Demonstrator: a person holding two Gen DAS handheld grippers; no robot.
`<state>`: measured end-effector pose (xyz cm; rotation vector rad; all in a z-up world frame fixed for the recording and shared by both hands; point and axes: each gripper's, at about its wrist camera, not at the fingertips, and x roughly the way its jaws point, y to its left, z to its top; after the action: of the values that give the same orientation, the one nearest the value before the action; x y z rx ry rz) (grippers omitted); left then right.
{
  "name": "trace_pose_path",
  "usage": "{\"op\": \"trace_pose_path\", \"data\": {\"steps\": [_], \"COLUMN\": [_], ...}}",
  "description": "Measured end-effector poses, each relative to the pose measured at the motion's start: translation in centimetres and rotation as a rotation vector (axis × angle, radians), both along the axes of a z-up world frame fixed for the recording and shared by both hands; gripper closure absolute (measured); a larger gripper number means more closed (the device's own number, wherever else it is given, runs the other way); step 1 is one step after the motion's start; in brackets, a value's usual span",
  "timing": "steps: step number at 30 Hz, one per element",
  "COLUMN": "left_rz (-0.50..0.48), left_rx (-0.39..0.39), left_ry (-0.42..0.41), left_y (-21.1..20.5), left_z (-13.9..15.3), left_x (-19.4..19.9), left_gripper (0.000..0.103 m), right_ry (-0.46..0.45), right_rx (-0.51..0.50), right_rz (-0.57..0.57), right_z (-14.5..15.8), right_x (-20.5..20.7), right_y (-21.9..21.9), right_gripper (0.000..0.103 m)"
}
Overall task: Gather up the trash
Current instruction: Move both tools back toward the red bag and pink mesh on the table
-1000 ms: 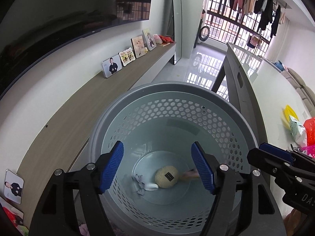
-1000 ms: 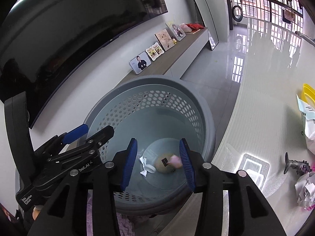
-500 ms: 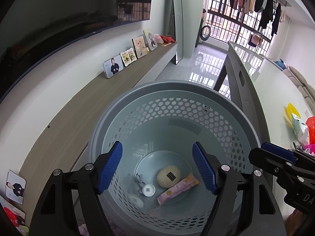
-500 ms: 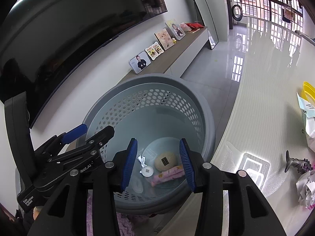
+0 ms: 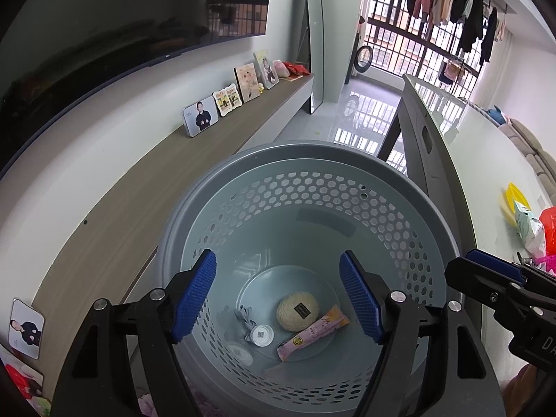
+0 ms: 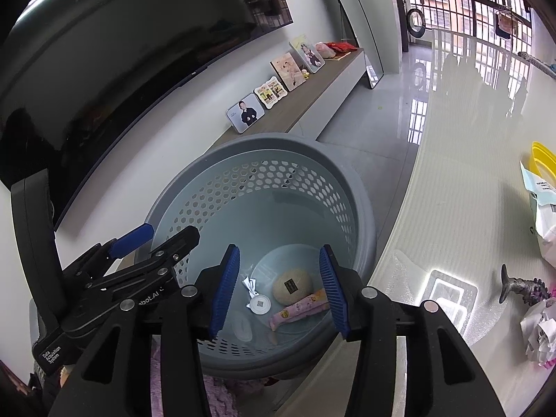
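A grey perforated basket (image 5: 312,160) stands below both grippers; it also shows in the right wrist view (image 6: 264,146). On its bottom lie a pink snack wrapper (image 5: 312,333), a round beige puff (image 5: 297,311), a white round lid (image 5: 262,335) and a crumpled silver scrap (image 5: 243,314). The wrapper (image 6: 299,311) and puff (image 6: 291,285) also show in the right wrist view. My left gripper (image 5: 285,295) is open and empty above the basket. My right gripper (image 6: 279,288) is open and empty above it too.
A glossy table (image 6: 462,229) lies to the right with crumpled paper (image 6: 540,330), a dark fish figurine (image 6: 521,290), a white bag (image 6: 545,208) and a yellow bowl (image 6: 542,160). A wooden shelf (image 5: 166,180) with photo frames runs along the left wall under a dark TV.
The pink wrapper fell from between the right gripper's fingers and now lies still on the basket bottom beside the puff. Both grippers stay nearly still above the basket.
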<state>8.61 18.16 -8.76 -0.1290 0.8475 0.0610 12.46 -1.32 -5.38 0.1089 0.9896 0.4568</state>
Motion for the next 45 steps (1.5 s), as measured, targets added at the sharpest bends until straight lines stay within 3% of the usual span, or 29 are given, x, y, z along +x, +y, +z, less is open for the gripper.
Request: {"op": "trace_pose_path", "data": {"steps": [7,11,15,23,32,37,45], "left_rz": [0.002,-0.001,0.007,-0.007,-0.087,-0.157,-0.254], "left_rx": [-0.001,-0.008,0.0,0.019,0.019,0.008,0.012], "left_ry": [-0.006,-0.013,-0.013,-0.031,-0.091,-0.111,-0.105], "left_y": [0.2,0.4,0.5,-0.6,-5.7,-10.0,-16.7], "left_z": [0.2,0.4,0.7,1.9,5.1,6.2,6.6], "left_x": [-0.2,-0.5,-0.6,-1.7,-3.4,-4.2,-5.1], "left_gripper": [0.031,0.024,0.024,0.019,0.015,0.013,0.011], "right_ry": [-0.009,-0.017,-0.047,-0.056,-0.072,-0.114,-0.109], "right_rx": [0.0,-0.008,-0.021,-0.044,-0.115,-0.164,-0.173], "right_rz": [-0.012,-0.016,-0.028,-0.081,-0.226,-0.334,-0.466], "right_z": [0.2,0.4,1.1,1.9,3.0,3.9,3.8], "right_x": [-0.2,-0.7,-1.6,-4.9,-9.4,-11.4,-11.3], "right_y": [-0.4,-0.6,-0.9,-4.3,-11.8,-16.6,-22.9], "right_gripper": [0.049,0.048,0.043,0.042,0.041,0.035,0.035]}}
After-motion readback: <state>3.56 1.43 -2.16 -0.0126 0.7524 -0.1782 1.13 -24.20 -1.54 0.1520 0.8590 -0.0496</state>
